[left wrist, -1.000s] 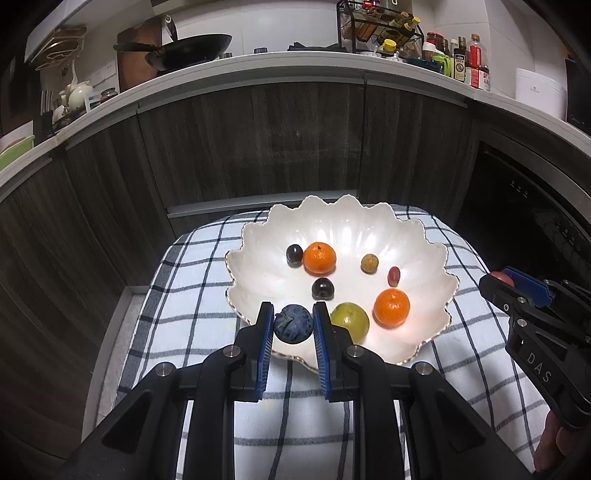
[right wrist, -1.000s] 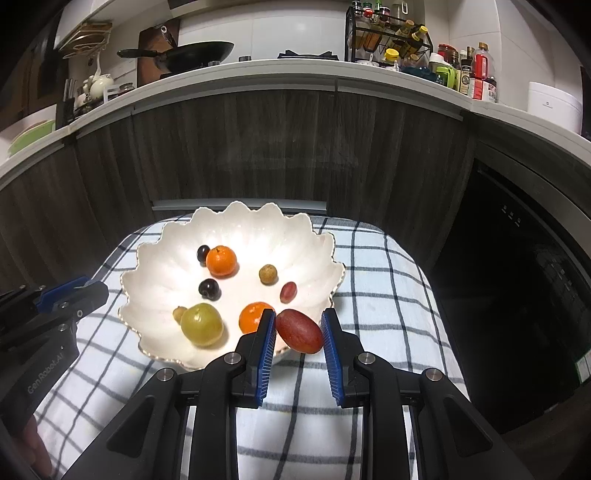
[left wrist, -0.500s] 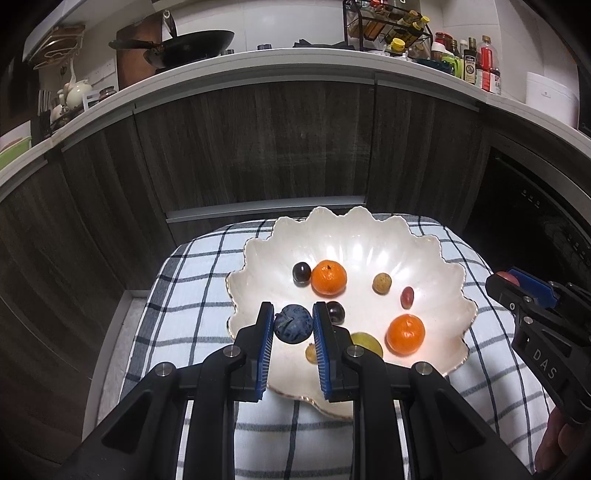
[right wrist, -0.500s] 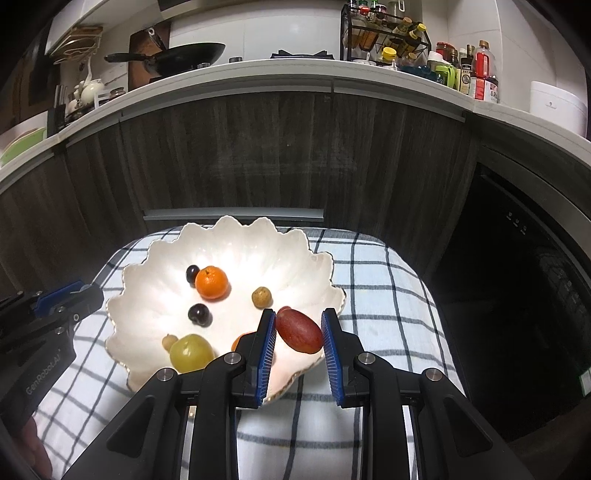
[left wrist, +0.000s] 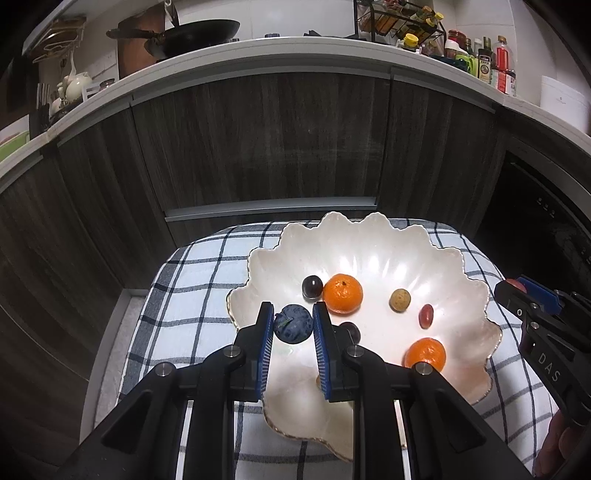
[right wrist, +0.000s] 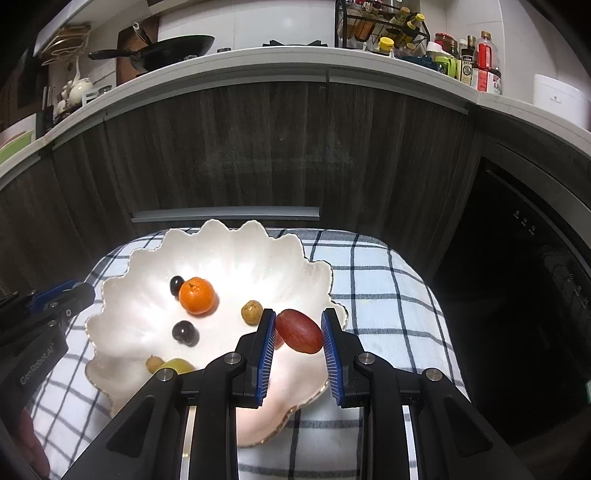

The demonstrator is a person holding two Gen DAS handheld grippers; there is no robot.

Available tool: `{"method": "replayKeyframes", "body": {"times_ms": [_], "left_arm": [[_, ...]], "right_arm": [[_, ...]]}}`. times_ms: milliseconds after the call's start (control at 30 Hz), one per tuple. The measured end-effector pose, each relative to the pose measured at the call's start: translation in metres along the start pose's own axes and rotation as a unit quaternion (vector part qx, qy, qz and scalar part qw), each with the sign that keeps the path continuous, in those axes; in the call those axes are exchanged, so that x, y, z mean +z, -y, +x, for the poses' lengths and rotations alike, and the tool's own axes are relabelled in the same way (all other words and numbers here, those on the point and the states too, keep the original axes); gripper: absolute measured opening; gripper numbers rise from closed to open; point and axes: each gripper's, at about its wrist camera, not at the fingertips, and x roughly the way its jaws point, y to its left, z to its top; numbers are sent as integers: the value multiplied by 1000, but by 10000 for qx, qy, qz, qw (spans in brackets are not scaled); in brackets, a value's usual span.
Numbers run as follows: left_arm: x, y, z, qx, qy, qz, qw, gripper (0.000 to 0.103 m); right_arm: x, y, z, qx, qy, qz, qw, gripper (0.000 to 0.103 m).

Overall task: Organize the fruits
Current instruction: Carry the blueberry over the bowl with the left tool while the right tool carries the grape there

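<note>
A white scalloped bowl (left wrist: 454,266) (right wrist: 155,258) rests on a checked cloth. My left gripper (left wrist: 293,323) is shut on a dark blue plum (left wrist: 293,323), held over the bowl's left part. My right gripper (right wrist: 298,330) is shut on a red oval fruit (right wrist: 299,331) over the bowl's right rim. Inside the bowl lie an orange (left wrist: 342,293) (right wrist: 197,295), a second orange (left wrist: 424,353), dark grapes (left wrist: 312,286) (right wrist: 184,332), a tan round fruit (left wrist: 400,300) (right wrist: 252,312), a small red grape (left wrist: 425,316) and a green fruit (right wrist: 177,365), partly hidden behind my right gripper.
The checked cloth (left wrist: 199,280) (right wrist: 380,291) covers a small raised surface in front of dark wood cabinets (left wrist: 258,140). A counter above carries a black pan (left wrist: 199,35), bottles and a spice rack (right wrist: 384,26). A dark appliance front (right wrist: 524,280) stands at the right.
Both grippers have advanced over the bowl with their fruits still held; the bowl sits lower and closer in both views, and the green fruit has slipped behind the fingers.
</note>
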Motion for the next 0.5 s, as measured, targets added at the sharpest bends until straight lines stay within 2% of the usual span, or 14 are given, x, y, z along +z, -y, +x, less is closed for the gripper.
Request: {"method": "replayKeyframes", "body": {"times_ms": [500], "left_arm": [[1, -5, 33, 26, -239, -7, 9997, 22]], "right_arm": [[1, 0, 33, -40, -274, 86, 9996, 27]]}}
